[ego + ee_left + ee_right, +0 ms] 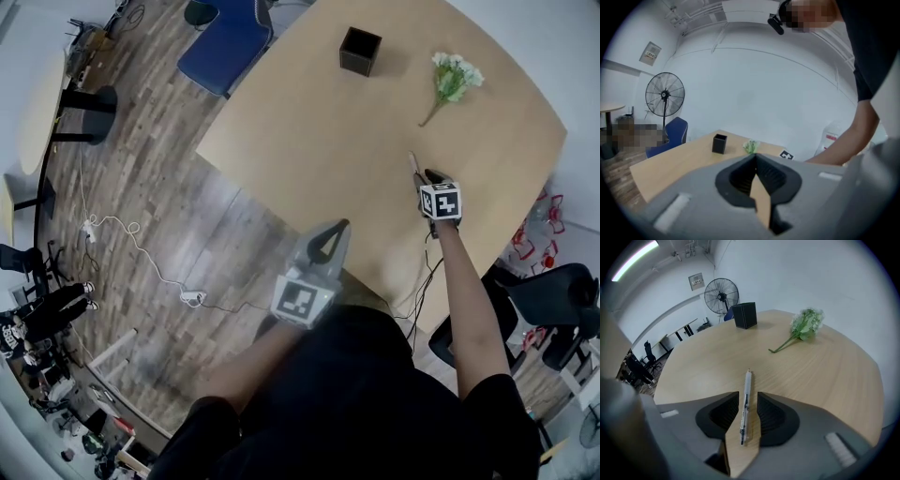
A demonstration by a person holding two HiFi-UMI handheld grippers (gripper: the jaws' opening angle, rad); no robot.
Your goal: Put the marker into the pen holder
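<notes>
While the left gripper point(755, 157) hangs close to the body, off the near edge of the table point(309, 131), its jaws meet at the tips with nothing between them. Left arm bent and drawn in. It plays no part for now.

Right gripper point(748, 393) is further out, low over the table top, the arm reaching forward nearly straight. Jaws stand a narrow way apart, one on each side of the marker point(745, 413). A thin gap shows on both sides of the barrel, so the jaws straddle it but do not appear clamped on it. The marker looks to be lying on the table.

Key relation: the marker's long axis runs along the jaws, not across them. One end sits deep in the throat of the gripper, and the other pokes out past the fingertips, pointing away from the person. A straight squeeze should catch the barrel lengthwise. Risk, as I judge it, is the barrel rolling or skewing as the pads close.

Beyond the tip there is bare table. The pen holder point(745, 315) stands upright, well apart, near the far edge and almost dead ahead of the marker's tip. A small bunch of flowers point(805, 324) lies ahead and to the right, clear of that line. The right hand is plainly the nearer one for the carry.
</notes>
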